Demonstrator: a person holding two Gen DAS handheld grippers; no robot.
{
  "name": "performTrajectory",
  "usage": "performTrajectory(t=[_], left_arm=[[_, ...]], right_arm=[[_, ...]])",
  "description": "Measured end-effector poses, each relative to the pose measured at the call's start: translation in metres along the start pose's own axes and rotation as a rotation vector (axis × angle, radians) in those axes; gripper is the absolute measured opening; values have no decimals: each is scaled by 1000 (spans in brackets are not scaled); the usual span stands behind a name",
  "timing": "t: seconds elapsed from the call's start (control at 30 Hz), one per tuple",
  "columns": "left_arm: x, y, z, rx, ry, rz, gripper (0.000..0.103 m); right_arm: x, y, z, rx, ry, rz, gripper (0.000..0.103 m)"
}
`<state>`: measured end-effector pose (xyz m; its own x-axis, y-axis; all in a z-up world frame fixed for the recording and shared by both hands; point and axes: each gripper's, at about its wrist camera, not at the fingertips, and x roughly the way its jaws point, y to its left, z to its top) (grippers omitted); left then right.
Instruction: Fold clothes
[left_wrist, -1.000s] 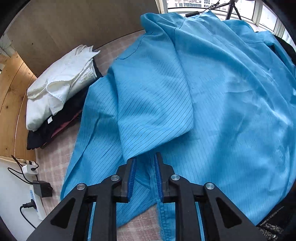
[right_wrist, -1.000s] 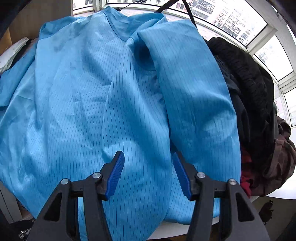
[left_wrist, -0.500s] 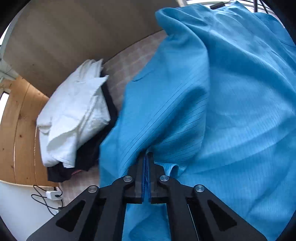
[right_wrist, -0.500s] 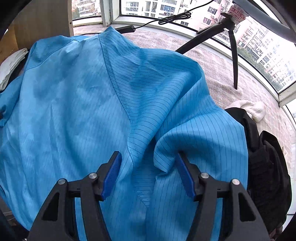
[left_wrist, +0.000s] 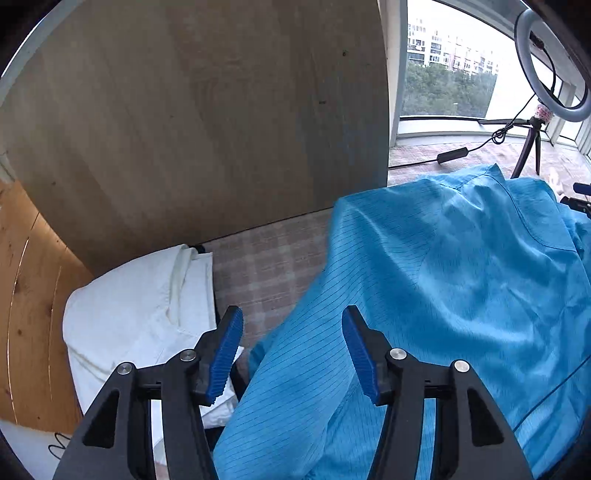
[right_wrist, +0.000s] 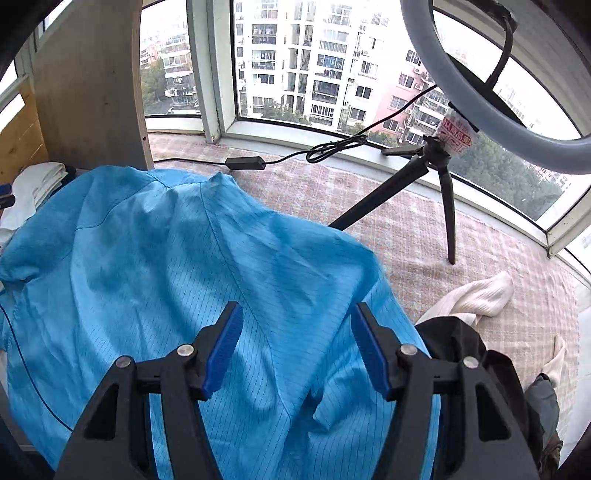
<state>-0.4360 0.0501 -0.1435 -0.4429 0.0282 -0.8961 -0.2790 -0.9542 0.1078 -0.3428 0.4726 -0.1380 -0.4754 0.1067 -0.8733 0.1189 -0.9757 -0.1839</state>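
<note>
Bay-window room, checked pink cloth (right_wrist: 424, 229) over the work surface, wood panel (left_wrist: 203, 122) at the left, apartment blocks outside. Ring light on a tripod (right_wrist: 439, 173) stands on the cloth at the far side, its cable and inline switch (right_wrist: 245, 162) trailing across just behind the garment.

The task's thing, a blue pinstriped garment (right_wrist: 166, 266), lies bunched and humped across the middle of the cloth, partly doubled on itself, not flat. I can't tell which edge is hem or sleeve. A folded white stack (left_wrist: 140, 321) sits to the left over something dark; a heap of dark and cream clothes (right_wrist: 465, 332) sits to the right, touching the blue fabric.

My left gripper (left_wrist: 291, 350) has jaws apart, nothing between them, over the blue edge near the white stack. My right gripper (right_wrist: 297, 350) also has jaws apart, empty, above the blue mound.

Risks as I judge them:
- Fabric looks slick and thin; a pinch could take two layers and drag the whole heap.
- Pulling toward the right could snag the dark heap.
- A far reach could catch the light's cable or tripod leg.
- Left gripper could knock the white stack.

No containers in view, so nothing to report inside any.
</note>
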Motion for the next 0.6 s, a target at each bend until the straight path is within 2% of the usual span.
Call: performTrajectory(t=[0.07,0.17,0.23,0.3,0.33,0.37,0.4,0.5,0.53,0.57,0.6], left_arm=[[24,-8,12,13,45,-50,54],[61,-19,30,32,112,-126,54],[80,-22,37,39,148,-167,54],[94,-25,39,67,178,-156,51],[100,-27,40,78,192,-157,43],[103,-29,40,83,204,-179,13],[105,-31,39,88,208,-191,2],[102,-35,36,96,175,-166,1],[97,-35,35,96,164,-155,1],[93,-35,35,96,153,-143,1],[89,-36,34,96,142,-132,1]], right_arm=[[16,-4,15,-24,1,-66,61],[52,-36,19,-7,69,-122,61],[59,-62,18,51,73,-63,61],[68,-83,17,93,84,5,61],[75,-88,16,97,100,40,61],[81,-90,14,96,117,60,61],[86,-90,12,91,136,71,61],[94,-82,2,49,156,102,60],[95,-80,-2,36,156,110,56],[97,-79,-4,33,165,117,26],[99,-79,-6,36,180,126,2]])
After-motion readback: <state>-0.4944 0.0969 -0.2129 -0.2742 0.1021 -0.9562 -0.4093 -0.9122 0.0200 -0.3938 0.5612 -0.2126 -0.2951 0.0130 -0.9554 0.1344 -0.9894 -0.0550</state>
